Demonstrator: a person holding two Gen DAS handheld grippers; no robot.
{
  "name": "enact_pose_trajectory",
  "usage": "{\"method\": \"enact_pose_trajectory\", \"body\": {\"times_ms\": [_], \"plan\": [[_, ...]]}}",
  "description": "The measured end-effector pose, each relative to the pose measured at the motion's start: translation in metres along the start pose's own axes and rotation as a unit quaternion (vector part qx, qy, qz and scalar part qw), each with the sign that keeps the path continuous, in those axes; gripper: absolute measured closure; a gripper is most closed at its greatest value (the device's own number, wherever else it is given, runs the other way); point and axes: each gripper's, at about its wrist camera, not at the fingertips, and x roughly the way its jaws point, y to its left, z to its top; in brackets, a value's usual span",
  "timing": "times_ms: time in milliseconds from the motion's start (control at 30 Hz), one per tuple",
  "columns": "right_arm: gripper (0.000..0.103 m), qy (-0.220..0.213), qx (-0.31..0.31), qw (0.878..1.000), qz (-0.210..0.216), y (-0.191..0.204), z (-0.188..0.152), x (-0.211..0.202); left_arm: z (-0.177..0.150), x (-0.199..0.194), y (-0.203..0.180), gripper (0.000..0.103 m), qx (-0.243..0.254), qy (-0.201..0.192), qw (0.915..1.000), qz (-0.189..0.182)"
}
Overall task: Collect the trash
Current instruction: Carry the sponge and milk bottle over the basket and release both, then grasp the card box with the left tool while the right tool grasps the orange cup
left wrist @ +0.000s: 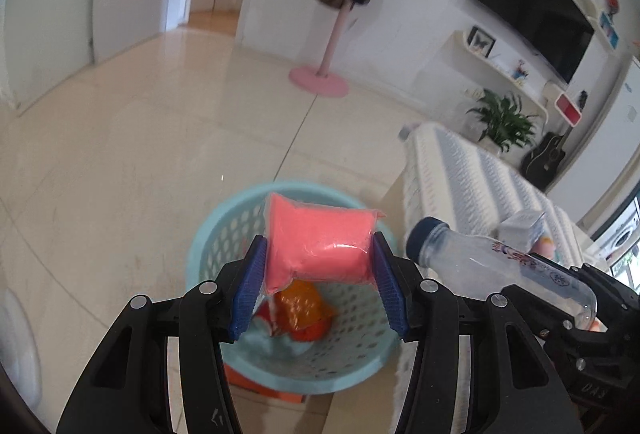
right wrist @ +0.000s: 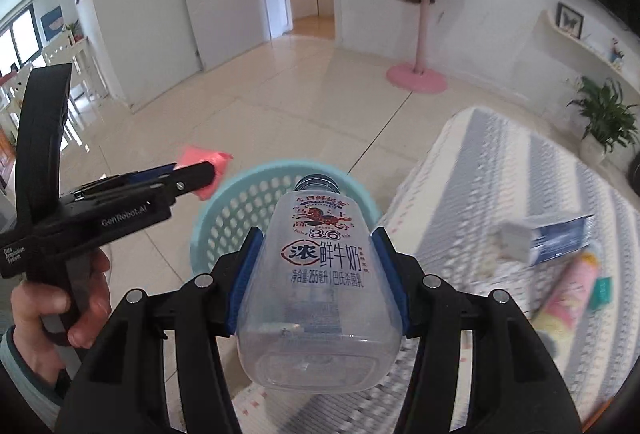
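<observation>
My left gripper (left wrist: 318, 254) is shut on a pink plastic packet (left wrist: 320, 238) and holds it right above the light blue perforated basket (left wrist: 216, 238) on the floor. Orange wrappers (left wrist: 304, 310) lie in the basket. My right gripper (right wrist: 318, 254) is shut on an empty clear milk bottle (right wrist: 320, 274) with a dark cap, held above the basket's near rim (right wrist: 224, 194). The bottle also shows in the left wrist view (left wrist: 500, 266). The left gripper with the packet (right wrist: 204, 166) shows at the left of the right wrist view.
A table with a striped white cloth (right wrist: 520, 174) stands at the right of the basket. On it lie a white and blue carton (right wrist: 540, 238) and a pink packet (right wrist: 568, 290). A pink coat stand (right wrist: 416, 74) and a potted plant (right wrist: 604, 118) stand farther back.
</observation>
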Motion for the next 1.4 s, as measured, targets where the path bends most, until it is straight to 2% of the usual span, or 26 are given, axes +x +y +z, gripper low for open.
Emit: {"method": "enact_pose_trajectory", "body": {"times_ms": [100, 167, 300, 500, 667, 900, 1067, 1200, 1267, 1333, 1400], "plan": [[0.051, 0.025, -0.001, 1.0, -0.001, 0.004, -0.007, 0.022, -0.008, 0.012, 0.01, 0.049, -0.003, 0.013, 0.9999, 0.005], [0.051, 0.039, 0.002, 0.999, 0.001, 0.006, -0.01, 0.035, -0.009, 0.017, 0.014, 0.04, -0.003, 0.018, 0.9998, 0.007], [0.051, 0.054, 0.021, 0.998, 0.006, 0.001, -0.014, 0.047, -0.012, 0.018, 0.02, 0.037, -0.009, 0.022, 0.9997, 0.008], [0.05, 0.045, 0.037, 0.998, 0.005, -0.005, -0.016, 0.034, -0.014, 0.006, 0.014, 0.037, -0.002, 0.016, 0.9999, 0.001], [0.05, 0.029, 0.044, 0.999, 0.005, -0.012, -0.022, 0.008, -0.01, -0.013, -0.012, 0.037, 0.009, -0.002, 0.9998, -0.016], [0.05, -0.029, 0.06, 0.998, -0.008, -0.043, -0.032, -0.061, -0.006, -0.057, -0.082, 0.037, 0.053, -0.038, 0.996, -0.061], [0.05, -0.086, 0.08, 0.992, -0.049, -0.085, -0.053, -0.132, -0.015, -0.077, -0.147, 0.037, 0.089, -0.041, 0.9896, -0.105], [0.05, -0.112, 0.095, 0.985, -0.095, -0.115, -0.08, -0.182, -0.038, -0.075, -0.203, 0.035, 0.117, -0.004, 0.9824, -0.146], [0.05, -0.119, 0.106, 0.979, -0.124, -0.134, -0.1, -0.205, -0.055, -0.064, -0.231, 0.035, 0.129, 0.028, 0.9778, -0.163], [0.05, -0.122, 0.12, 0.973, -0.154, -0.153, -0.122, -0.225, -0.075, -0.047, -0.255, 0.035, 0.134, 0.062, 0.9745, -0.169], [0.05, -0.124, 0.136, 0.966, -0.18, -0.173, -0.142, -0.24, -0.096, -0.028, -0.275, 0.035, 0.142, 0.094, 0.9726, -0.159]]}}
